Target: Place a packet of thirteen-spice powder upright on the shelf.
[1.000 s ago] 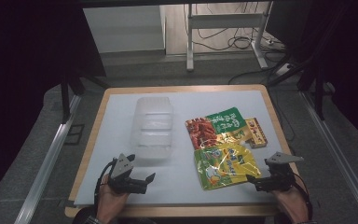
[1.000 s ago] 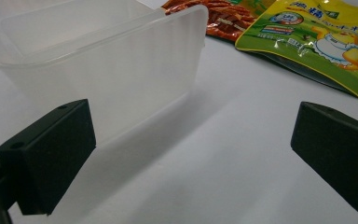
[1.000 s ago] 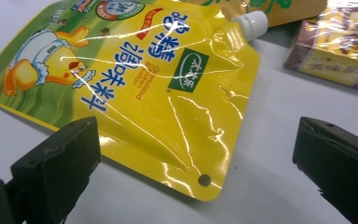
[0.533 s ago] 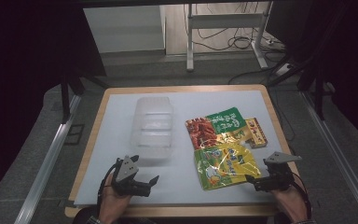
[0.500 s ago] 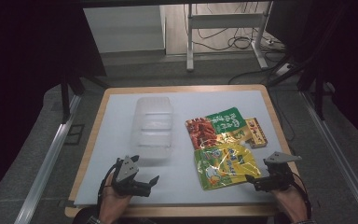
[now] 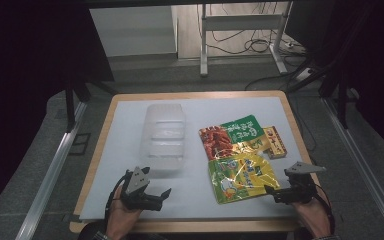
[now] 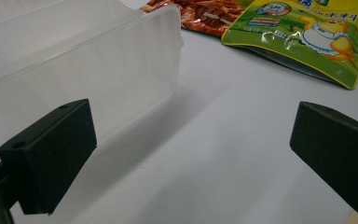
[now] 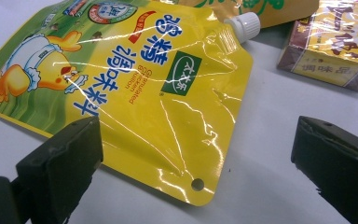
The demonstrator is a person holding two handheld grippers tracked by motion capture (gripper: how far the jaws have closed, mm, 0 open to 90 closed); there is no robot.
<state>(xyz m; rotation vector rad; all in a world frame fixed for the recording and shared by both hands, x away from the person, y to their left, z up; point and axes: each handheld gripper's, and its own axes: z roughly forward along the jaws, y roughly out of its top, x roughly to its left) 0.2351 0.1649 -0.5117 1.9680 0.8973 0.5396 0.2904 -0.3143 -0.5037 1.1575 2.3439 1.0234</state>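
1. Progress, judged from the present layout: not yet begun. Nothing gripped, nothing inside the clear plastic container (image 6: 164,136). Likely work: loading of the food packs into that container; all packs left to move.
2. Clear plastic container: left of centre on the table (image 6: 125,112), empty, translucent, ribbed floor visible from above. In the left gripper view, near wall (image 7: 98,79) just ahead of the left-hand jaw, apart from it.
3. Yellow-green spouted pouch (image 6: 242,176): flat on the table, right of the container, nearest pack to the right gripper. In the right gripper view (image 8: 140,88), white screw cap toward the far side, punched corner toward the jaws.
4. Red-green pouch (image 6: 228,136): flat, beyond the yellow-green pouch and partly under its far edge.
5. Small wrapped box (image 6: 274,141): just beside the red-green pouch on its right, touching or nearly so.
6. Left gripper (image 6: 156,199): near front edge of the table, below the container; jaws spread wide, nothing between them but bare table.
7. Right gripper (image 6: 275,194): at the front right, just beside the pouch corner; jaws spread wide, nothing gripped, pouch corner lying ahead between them.
8. Surface: white sheet over a wooden table with pale rim, evenly lit, no spills.
9. Room: dark surround, grey floor, metal rails at both sides, a white-legged frame (image 6: 240,35) and loose cables beyond the far edge.
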